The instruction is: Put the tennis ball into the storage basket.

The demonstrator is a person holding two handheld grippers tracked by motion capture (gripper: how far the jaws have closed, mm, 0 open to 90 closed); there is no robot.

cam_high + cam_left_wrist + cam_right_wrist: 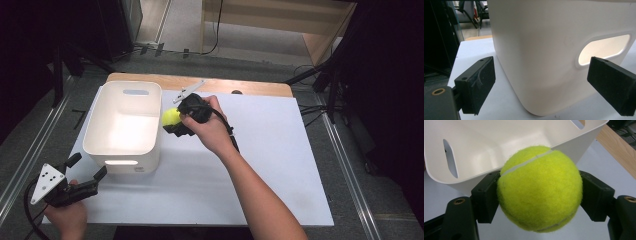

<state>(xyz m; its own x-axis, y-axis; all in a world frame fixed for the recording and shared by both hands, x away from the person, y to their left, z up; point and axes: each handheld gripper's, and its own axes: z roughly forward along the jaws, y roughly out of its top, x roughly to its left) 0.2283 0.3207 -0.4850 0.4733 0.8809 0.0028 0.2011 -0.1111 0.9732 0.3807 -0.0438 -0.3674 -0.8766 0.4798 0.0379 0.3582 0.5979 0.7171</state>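
Bright lit table point(280, 150), dark surroundings, soft shadows, slight blur

White bin point(123, 127) on white table point(260, 170)

No readable writing anywhere on the table.

The tennis ball point(540, 188) shows a plain white seam and no brand print on the side that faces the camera; the white bin point(123, 125) has bare walls and no label (its handle slots are just cut-outs). The grey plate point(46, 183) on the left gripper point(90, 172) carries a few dark dots, which are holes or marks, not figures. The white tabletop point(270, 165) is unmarked.
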